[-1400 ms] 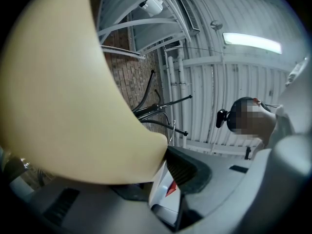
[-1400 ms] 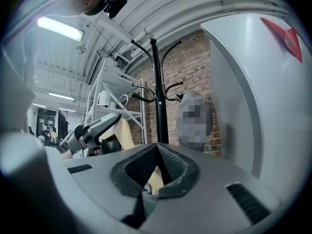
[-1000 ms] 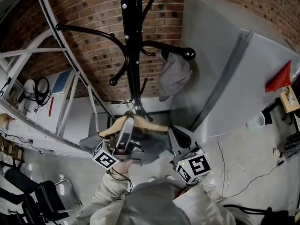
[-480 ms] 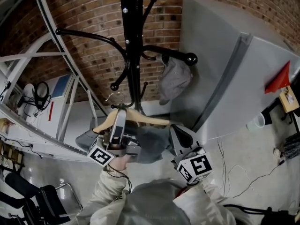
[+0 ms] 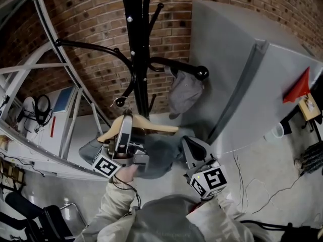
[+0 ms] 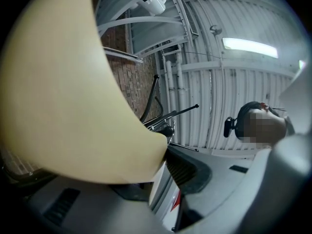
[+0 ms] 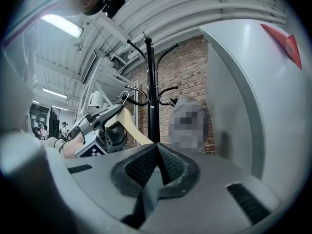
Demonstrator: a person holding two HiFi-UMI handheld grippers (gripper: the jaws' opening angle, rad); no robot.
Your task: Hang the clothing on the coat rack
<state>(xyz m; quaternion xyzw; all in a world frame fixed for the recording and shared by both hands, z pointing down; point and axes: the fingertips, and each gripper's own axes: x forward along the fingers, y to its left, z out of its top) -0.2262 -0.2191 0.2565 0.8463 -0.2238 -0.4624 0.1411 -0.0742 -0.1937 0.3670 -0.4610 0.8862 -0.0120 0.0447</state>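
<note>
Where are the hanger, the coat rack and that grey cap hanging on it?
hanger (image 5: 157, 128): head view, on its right wooden arm.
coat rack (image 5: 134, 49): head view, on the black pole.
cap (image 5: 184, 91): head view, on the middle of the grey cloth.

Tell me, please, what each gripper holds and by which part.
The left gripper holds the hanger at its middle; the right gripper holds nothing.

The black coat rack (image 5: 135, 59) stands on the far side, in front of the brick wall (image 5: 96, 14). 1 grey cloth (image 5: 185, 91) hangs from the ball-ended arm on its right side. The pale floor (image 5: 262, 160) shows near and right, and thin cables (image 5: 239, 173) lie on it.
</note>
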